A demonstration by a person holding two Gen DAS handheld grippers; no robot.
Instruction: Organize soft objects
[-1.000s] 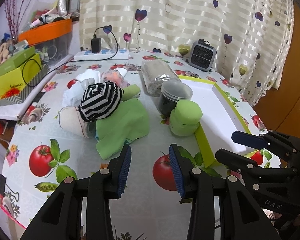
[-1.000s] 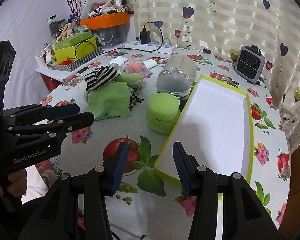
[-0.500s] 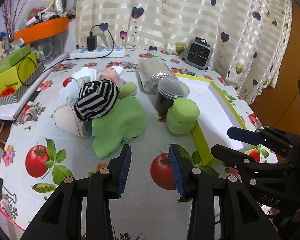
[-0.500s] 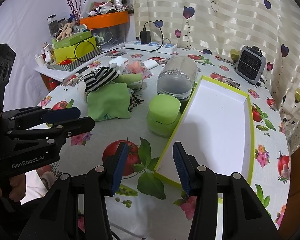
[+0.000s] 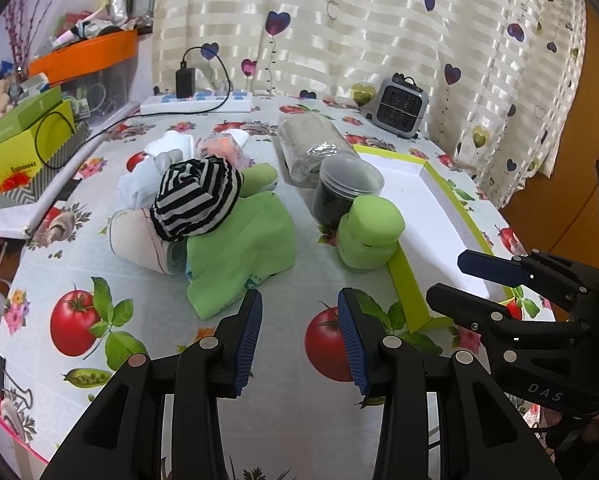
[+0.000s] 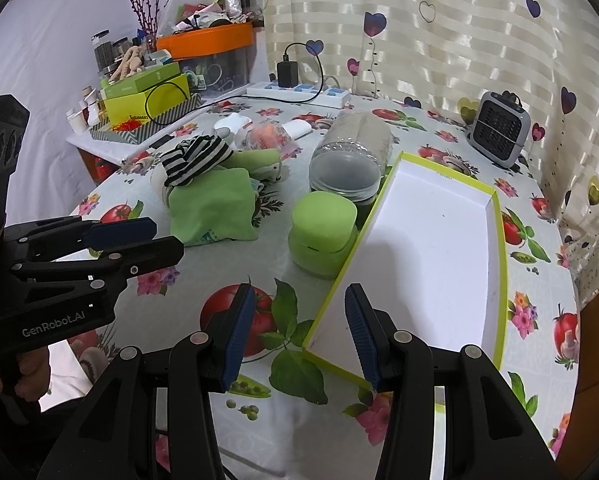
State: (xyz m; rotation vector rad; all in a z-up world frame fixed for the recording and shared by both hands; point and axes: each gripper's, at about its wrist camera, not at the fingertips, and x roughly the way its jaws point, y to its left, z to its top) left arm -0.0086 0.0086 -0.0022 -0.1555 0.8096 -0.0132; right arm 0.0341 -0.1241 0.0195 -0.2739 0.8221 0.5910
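Green cloth (image 5: 241,252) heaped mid-table under striped hat (image 5: 197,198), beside white tray (image 6: 427,248): limp, light, we'd pinch a bunched fold. Left gripper (image 5: 299,336) and right gripper (image 6: 297,330) both parted, empty.

curtain (image 5: 379,20): cream stripes, hearts | tablecloth (image 5: 147,360): tomato print | side shelf (image 6: 111,144): cluttered

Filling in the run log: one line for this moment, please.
left hand-held gripper: open, empty | right hand-held gripper: open, empty | green cloth: on table | box: empty
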